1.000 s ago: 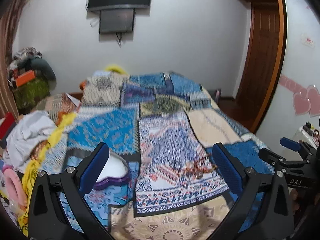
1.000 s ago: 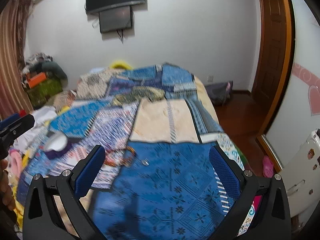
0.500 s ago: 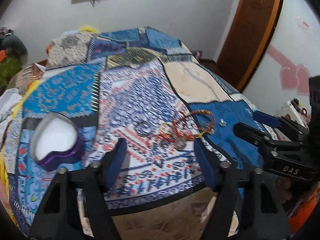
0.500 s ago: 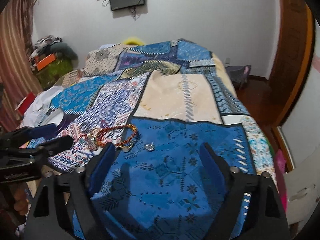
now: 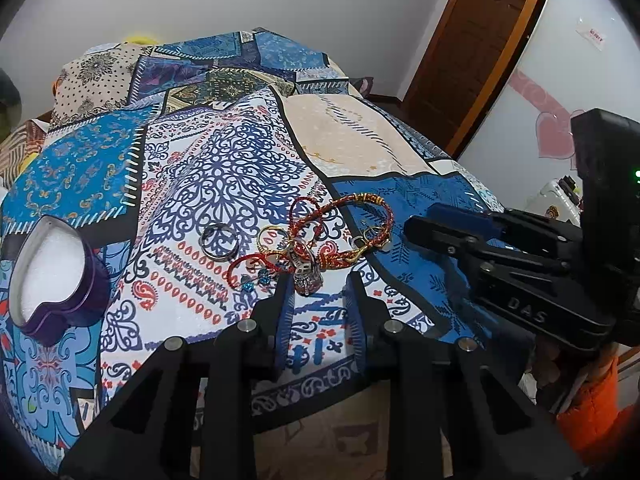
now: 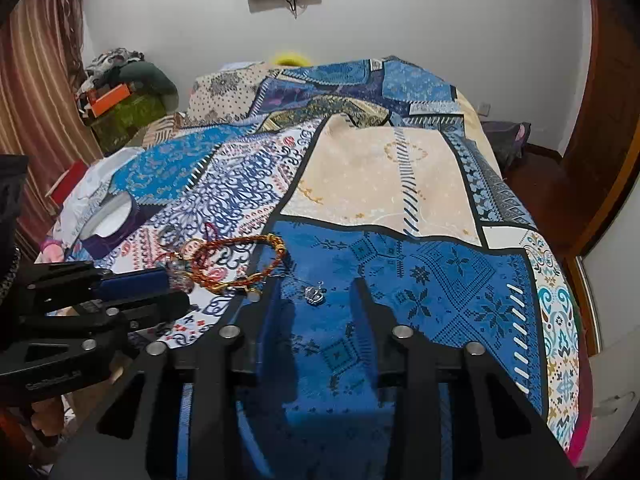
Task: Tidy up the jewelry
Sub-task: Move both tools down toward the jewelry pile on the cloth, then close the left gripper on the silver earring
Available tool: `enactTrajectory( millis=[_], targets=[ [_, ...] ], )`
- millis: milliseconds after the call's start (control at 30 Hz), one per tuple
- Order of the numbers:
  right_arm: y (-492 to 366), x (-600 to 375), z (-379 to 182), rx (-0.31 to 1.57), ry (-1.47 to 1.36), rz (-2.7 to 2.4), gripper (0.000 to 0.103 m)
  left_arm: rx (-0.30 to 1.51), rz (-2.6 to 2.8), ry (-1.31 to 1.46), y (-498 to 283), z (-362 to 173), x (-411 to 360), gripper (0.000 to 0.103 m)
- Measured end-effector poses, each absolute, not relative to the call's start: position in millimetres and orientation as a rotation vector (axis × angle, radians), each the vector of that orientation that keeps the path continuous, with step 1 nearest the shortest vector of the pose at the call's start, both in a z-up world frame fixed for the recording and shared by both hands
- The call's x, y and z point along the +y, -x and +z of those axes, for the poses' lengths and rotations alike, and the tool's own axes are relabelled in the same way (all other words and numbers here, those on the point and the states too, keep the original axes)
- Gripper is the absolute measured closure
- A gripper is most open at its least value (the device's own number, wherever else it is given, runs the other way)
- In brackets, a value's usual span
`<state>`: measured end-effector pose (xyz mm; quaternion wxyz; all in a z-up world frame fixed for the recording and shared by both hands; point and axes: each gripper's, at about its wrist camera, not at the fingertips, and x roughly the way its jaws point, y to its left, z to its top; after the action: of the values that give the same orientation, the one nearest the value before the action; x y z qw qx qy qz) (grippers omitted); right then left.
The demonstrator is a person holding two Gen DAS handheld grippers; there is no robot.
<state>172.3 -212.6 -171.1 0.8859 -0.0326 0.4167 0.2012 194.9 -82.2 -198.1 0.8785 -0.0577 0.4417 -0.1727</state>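
A patchwork bedspread [image 5: 224,168] of blue, cream and white paisley panels covers the bed; on it lie red-and-gold braided bracelets [image 5: 352,224], a silver ring [image 5: 219,241] and, at left, a purple heart-shaped box [image 5: 56,276] lined white.

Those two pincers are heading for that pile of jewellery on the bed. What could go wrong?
The left gripper, jaws closing, nears a silver charm tangled among red cords; lifting might drag the pile. The right gripper, also closing, targets a tiny pendant on soft bedspread; it may pinch fabric.
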Motion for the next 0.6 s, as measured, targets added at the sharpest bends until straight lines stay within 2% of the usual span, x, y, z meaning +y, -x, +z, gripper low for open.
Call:
enactTrajectory(
  millis=[167,267,333,600],
  targets=[
    [-174.7,-209.5,-179.4,0.888,0.072,0.435,0.088,0.925,-0.363,0.132,-199.9,-201.1,-81.4,0.077],
    [-174.6,-206.7,-181.3,0.886,0.08,0.438,0.093,0.921,-0.353,0.128,-201.3,-203.3,-81.3,0.082],
    [-174.6,-206.9,-180.6,0.881,0.08,0.435,0.094,0.917,-0.337,0.12,-202.0,-204.4,-80.9,0.089],
    [-169.9,-215.6,-168.6,0.854,0.038,0.412,0.094,0.914,-0.333,0.134,-198.6,-199.3,-75.9,0.089]
  ],
)
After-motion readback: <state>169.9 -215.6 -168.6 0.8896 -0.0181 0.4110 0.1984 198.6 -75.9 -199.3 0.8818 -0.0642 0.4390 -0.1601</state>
